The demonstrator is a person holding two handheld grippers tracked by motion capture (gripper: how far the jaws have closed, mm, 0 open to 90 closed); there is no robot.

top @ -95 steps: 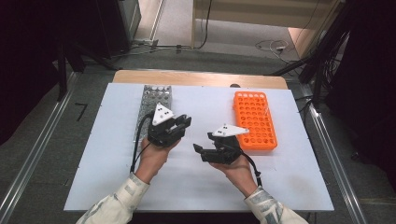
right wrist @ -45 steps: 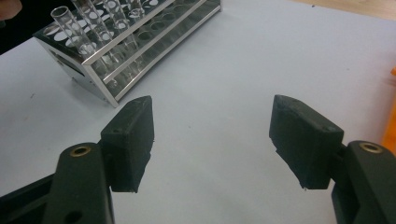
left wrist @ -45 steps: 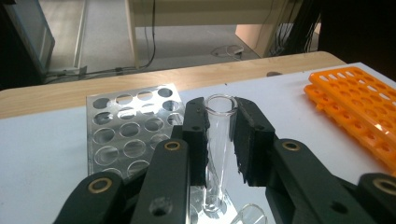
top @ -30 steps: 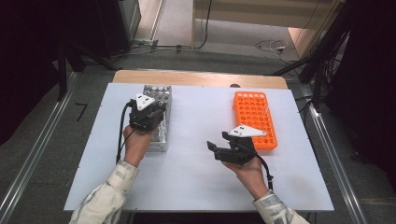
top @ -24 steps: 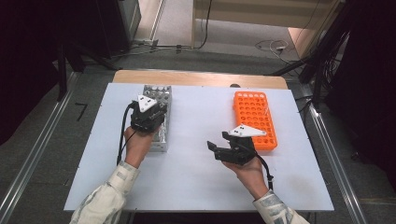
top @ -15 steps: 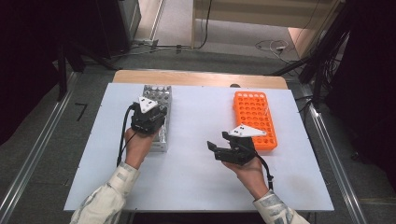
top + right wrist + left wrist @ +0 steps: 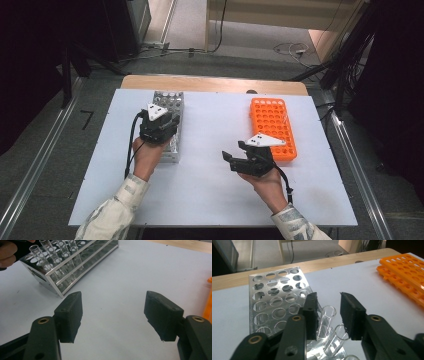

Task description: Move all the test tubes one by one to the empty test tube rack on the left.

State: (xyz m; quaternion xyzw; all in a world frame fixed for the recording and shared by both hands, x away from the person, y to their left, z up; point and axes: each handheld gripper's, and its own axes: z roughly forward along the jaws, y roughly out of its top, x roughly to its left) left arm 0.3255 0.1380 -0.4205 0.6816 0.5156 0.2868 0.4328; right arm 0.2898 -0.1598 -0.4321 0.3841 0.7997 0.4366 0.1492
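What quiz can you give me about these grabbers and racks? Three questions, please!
1. Pick one: the plastic rack beside the right gripper is A orange, B green, C blue.
2. True or false: the right gripper holds a tube.
3. Fill the gap: the clear tubes stand in the shiny rack, made of ___.
Key: 1 A. 2 False: its jaws stand open with nothing between them. 3 Metal. The left gripper is over that rack. Its jaws have just been opening, with one tube between them but not squeezed.
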